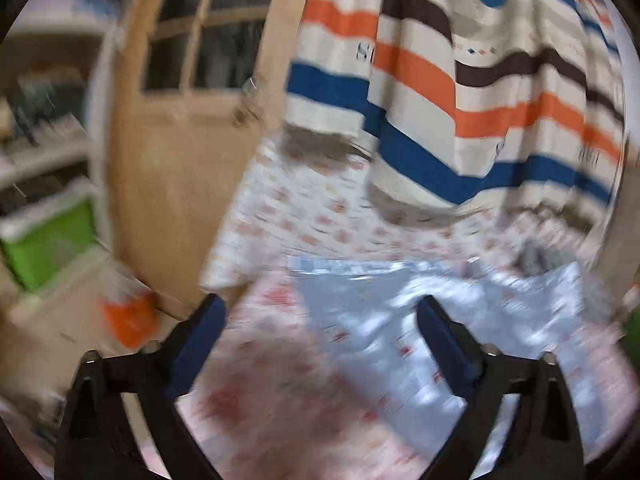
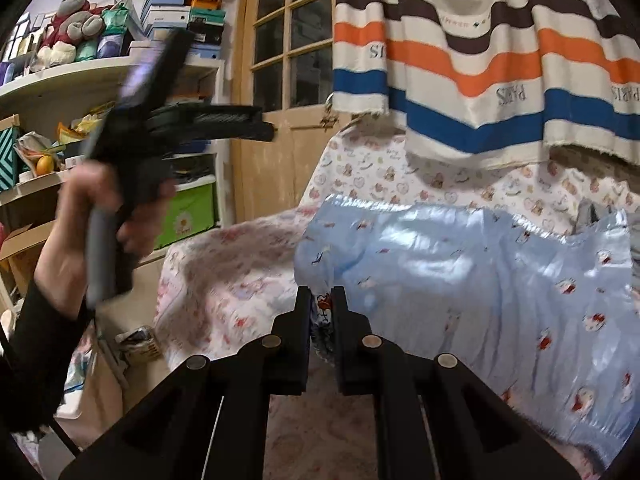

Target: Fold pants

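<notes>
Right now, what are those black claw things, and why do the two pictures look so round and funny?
Those claws are grabbers, one in each of a person's hands. A tiny round-eyed camera sits on each, so each picture looks along its own two fingers. The right gripper is pinching an edge of the shiny blue pants, which lie on a patterned bedsheet. The left gripper is open and empty; from the right camera you see it up in the air in the person's hand. A striped curtain hangs behind.
</notes>
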Demonstrator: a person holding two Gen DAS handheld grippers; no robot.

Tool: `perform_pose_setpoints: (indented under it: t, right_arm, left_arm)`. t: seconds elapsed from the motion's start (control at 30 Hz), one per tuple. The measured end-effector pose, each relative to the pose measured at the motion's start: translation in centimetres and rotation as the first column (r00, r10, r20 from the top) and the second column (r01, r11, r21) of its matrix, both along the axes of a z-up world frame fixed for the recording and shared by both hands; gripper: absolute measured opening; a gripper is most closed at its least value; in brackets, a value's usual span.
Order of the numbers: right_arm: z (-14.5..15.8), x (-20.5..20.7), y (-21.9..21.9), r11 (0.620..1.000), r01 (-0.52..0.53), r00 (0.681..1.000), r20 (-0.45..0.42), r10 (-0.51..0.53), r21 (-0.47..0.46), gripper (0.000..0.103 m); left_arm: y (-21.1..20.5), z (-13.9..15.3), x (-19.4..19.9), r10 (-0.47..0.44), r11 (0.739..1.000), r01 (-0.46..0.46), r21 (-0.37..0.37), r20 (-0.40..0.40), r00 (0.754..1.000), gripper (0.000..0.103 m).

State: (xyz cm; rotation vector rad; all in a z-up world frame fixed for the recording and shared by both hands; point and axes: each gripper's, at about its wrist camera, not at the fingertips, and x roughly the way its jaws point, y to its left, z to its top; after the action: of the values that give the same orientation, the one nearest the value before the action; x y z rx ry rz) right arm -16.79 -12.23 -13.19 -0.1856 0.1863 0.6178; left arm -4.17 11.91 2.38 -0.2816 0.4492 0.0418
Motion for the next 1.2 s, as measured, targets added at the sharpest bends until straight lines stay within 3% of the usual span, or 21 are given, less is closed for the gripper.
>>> perform_pose_setpoints:
  t: [0.17,0.27,0.37,0.4,0.5,0.6,0.7,0.8,0.93,1.0,1.2]
  right_arm:
    - [0.7,0.0,-0.1,1.0,0.012,1.0,0.012,-0.012,0.011,0.01]
    - [1.0,-0.2,-0.2,1.0,0.011,1.0,0.018,-0.011,0.019,0.01]
    - [1.2,-0.1,-0.2,1.0,0.011,1.0,0.027,-0.012,0.018,0.01]
    - [1.2,0.0,-0.2,1.0,0.011,1.0,0.027,-0.012,0.015,0.01]
    - [1.4,0.3,-0.3,1.0,0.016,1.0,0.02,-0.016,0.009,0.01]
    - [1.6,0.4,-0.6,1.0,0.013,1.0,0.012,-0.013,0.016,0.01]
    - [1.5,0.3,-0.5,1.0,0.001,1.0,0.012,-0.001,0.005,0.01]
    - [1.3,0.2,-0.2,1.0,-0.026,1.0,0.006,0.026,-0.005,0.01]
    - [1.0,0.3,0.2,0.997,-0.079,0.996,-0.04,0.079,0.001,0.01]
    - [0.8,0.3,0.6,0.997,-0.077,0.996,-0.034,0.077,-0.019,0.01]
    - [0.6,0.4,1.8,0.992,-0.129,0.99,-0.054,0.128,-0.012,0.01]
  left_arm:
    - [2.1,-0.8,8.4,-0.017,0.999,0.01,-0.048,-0.151,0.988,0.081]
    - [2.7,-2.4,12.9,-0.014,0.998,-0.003,-0.065,-0.258,0.966,0.076]
    - [3.8,-4.5,16.8,-0.029,0.991,-0.018,-0.131,-0.354,0.935,0.059]
    - [4.1,-5.2,17.8,-0.03,0.989,-0.026,-0.145,-0.37,0.928,0.049]
    - [4.8,-6.9,19.9,-0.045,0.979,-0.041,-0.202,-0.402,0.914,0.047]
    - [5.0,-8.2,21.4,-0.048,0.974,-0.059,-0.219,-0.45,0.892,0.031]
    - [5.0,-8.8,22.4,-0.023,0.977,-0.078,-0.197,-0.465,0.885,0.03]
    - [4.9,-9.0,23.1,0.02,0.988,-0.089,-0.128,-0.461,0.887,0.03]
    - [4.9,-9.3,23.6,0.006,0.99,-0.069,-0.123,-0.451,0.892,0.002]
    - [5.1,-9.1,23.7,0.007,0.991,-0.065,-0.118,-0.438,0.899,0.001]
    - [5.7,-7.1,23.7,0.06,0.998,-0.07,-0.009,-0.402,0.914,0.001]
